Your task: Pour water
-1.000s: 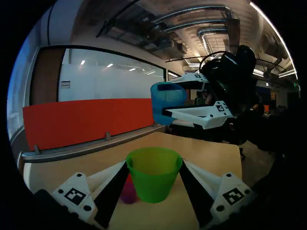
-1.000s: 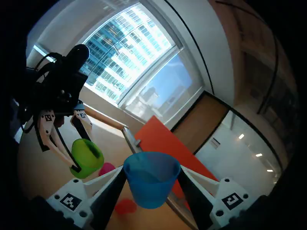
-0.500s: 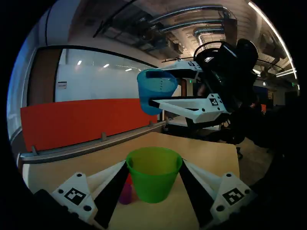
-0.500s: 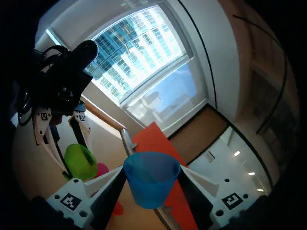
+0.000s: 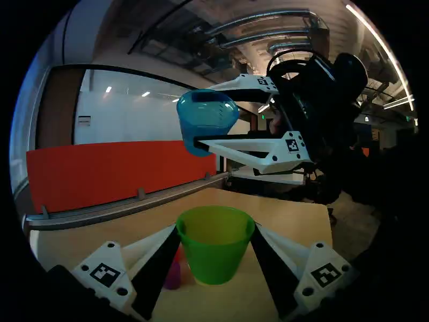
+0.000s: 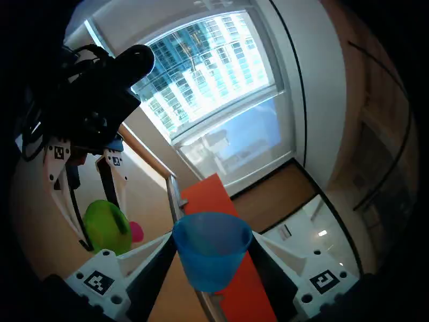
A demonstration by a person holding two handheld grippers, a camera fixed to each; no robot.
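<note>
A green cup [image 5: 215, 244] stands upright between the fingers of my left gripper [image 5: 214, 231], which is shut on it just above the wooden table [image 5: 289, 212]. A translucent blue cup [image 5: 206, 126] hangs higher up, slightly left of the green cup's rim, with the right gripper [image 5: 206, 115] shut on it. In the right gripper view the blue cup [image 6: 212, 249] sits between my right gripper's [image 6: 212, 239] fingers, tilted against the room. The green cup [image 6: 107, 228] is low on the left there, in the left gripper [image 6: 104, 231]. No stream of water shows.
A small pink cup [image 5: 172, 273] stands on the table behind my left finger, and the pink cup [image 6: 135, 232] sits beside the green one in the right gripper view. An orange wall panel [image 5: 118, 172] and a metal rail [image 5: 134, 201] run along the table's far edge. A large window [image 6: 214, 91] lies beyond.
The right gripper has carried the blue cup up and to the left, closer over the green cup. The right gripper view has swung further. The green cup has stayed put.
</note>
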